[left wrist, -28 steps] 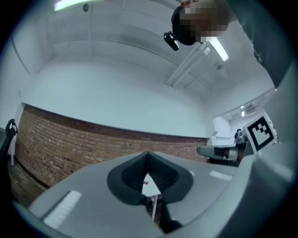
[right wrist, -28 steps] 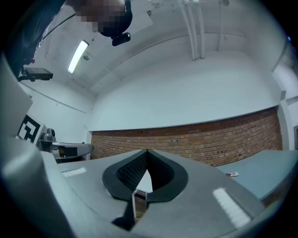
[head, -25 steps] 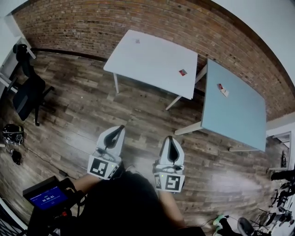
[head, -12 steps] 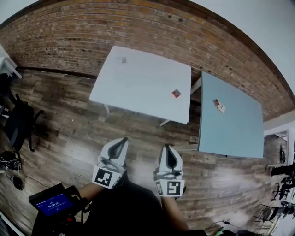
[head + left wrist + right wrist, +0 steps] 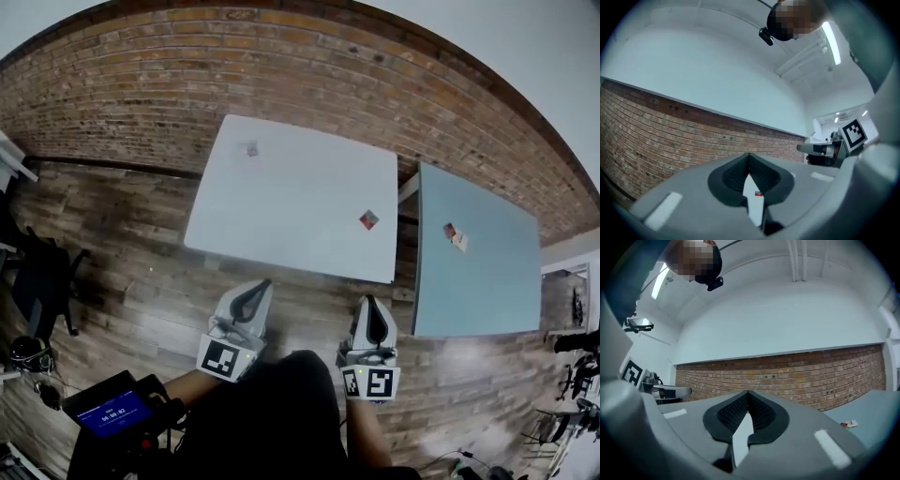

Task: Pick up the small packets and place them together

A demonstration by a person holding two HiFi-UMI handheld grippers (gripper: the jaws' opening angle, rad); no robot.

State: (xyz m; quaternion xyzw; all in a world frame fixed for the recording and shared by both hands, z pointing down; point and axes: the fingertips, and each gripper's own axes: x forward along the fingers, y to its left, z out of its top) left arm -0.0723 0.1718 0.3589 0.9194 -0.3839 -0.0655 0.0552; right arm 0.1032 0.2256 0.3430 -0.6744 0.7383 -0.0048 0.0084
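findings, jaws first. my left gripper (image 5: 749,158): jaws together, tips meeting, nothing between them. my right gripper (image 5: 748,394): the same, closed on nothing. both hang over the wooden floor (image 5: 131,281), just short of the near edge of the white table (image 5: 281,206). no packet is within reach.

location of the task's things: a red packet (image 5: 368,219) lies on the white table near its right edge, nearest to my right gripper. a small pale packet (image 5: 251,148) lies well apart, towards the far left corner. a pair of packets (image 5: 454,235) sits close together on the blue-grey table (image 5: 478,281).

judgement: the step in hand is the approach. recommendations:
- part the jaws before i get over a packet, not at it.
- take the red packet first with the right gripper.
- the packets look flat and light, so bring the pads low to the tabletop, one on either side, and close gently; a glancing touch would likely slide one away.
- gather at the pair, which needs fewest carries.
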